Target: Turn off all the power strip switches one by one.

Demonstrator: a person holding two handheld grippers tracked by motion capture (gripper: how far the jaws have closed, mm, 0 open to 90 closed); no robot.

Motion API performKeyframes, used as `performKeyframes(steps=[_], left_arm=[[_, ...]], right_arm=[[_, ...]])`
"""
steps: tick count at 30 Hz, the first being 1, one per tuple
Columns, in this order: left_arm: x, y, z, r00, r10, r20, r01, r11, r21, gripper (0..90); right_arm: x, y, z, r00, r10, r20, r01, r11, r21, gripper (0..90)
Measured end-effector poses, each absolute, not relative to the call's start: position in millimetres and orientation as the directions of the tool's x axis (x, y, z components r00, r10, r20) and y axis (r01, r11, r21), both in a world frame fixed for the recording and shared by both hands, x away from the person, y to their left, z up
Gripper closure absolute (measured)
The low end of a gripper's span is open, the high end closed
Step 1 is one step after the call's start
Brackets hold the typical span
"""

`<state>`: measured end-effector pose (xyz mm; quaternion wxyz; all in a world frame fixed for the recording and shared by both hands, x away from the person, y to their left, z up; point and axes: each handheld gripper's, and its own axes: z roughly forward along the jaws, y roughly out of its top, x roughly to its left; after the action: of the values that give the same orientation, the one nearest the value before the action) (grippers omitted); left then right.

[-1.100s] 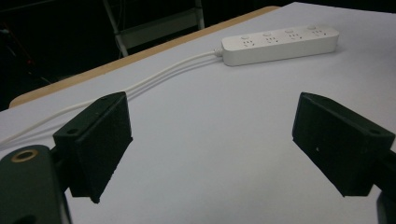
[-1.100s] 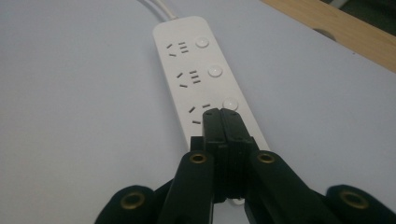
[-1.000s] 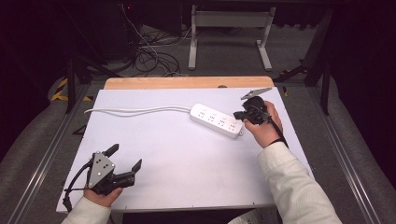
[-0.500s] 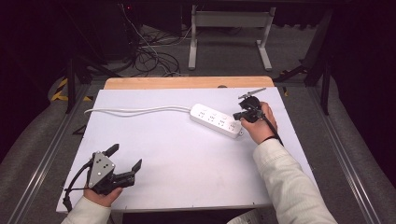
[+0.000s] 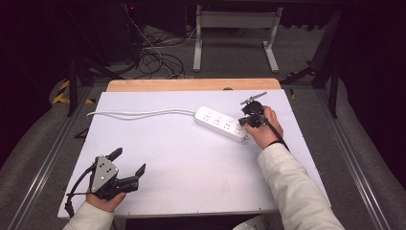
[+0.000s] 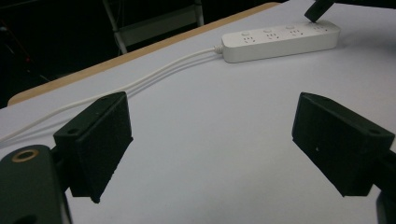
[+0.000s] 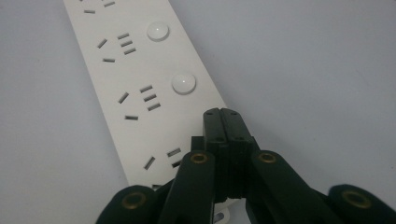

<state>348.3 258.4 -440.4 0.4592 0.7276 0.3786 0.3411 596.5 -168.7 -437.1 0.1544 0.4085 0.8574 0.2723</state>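
Two claws work this white tabletop (image 5: 191, 158), and the nearer one is the left claw (image 5: 128, 166), held low at the near left corner in the person's left hand (image 5: 106, 199). Its jaws stand wide apart with nothing between them; in the left gripper view only bare tabletop lies in the gap, and the grey three-cornered plate sits on top of the tool in the high view.

Farther across, past the middle, the white power strip (image 5: 221, 123) lies flat on the tabletop, slanting from upper left to lower right. Its white cord (image 5: 139, 113) runs off leftward toward the far left edge, doubled into two strands side by side. The strip shows a row of sockets, each with a round button (image 7: 183, 83) beside it.

At the strip's right end the right claw (image 5: 250, 119), gripped in the right hand (image 5: 266, 128), points down onto it. In the right gripper view (image 7: 223, 122) its jaws are pressed together with nothing between them, their tips over the end of the strip near the last socket; whether they actually touch the plastic is hard to say from here.

Beyond the white sheet, a wooden edge (image 5: 191, 85) of the tabletop shows.
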Motion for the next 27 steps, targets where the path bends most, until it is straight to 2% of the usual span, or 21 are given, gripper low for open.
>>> performKeyframes(steps=[27], left_arm=[[347.4,258.5,-439.7,0.482,0.863,0.150,0.234,-0.292,0.927,12.8]], right_arm=[[595.4,-164.2,-440.8,-0.603,0.796,-0.052,0.625,0.512,0.589,90.0]])
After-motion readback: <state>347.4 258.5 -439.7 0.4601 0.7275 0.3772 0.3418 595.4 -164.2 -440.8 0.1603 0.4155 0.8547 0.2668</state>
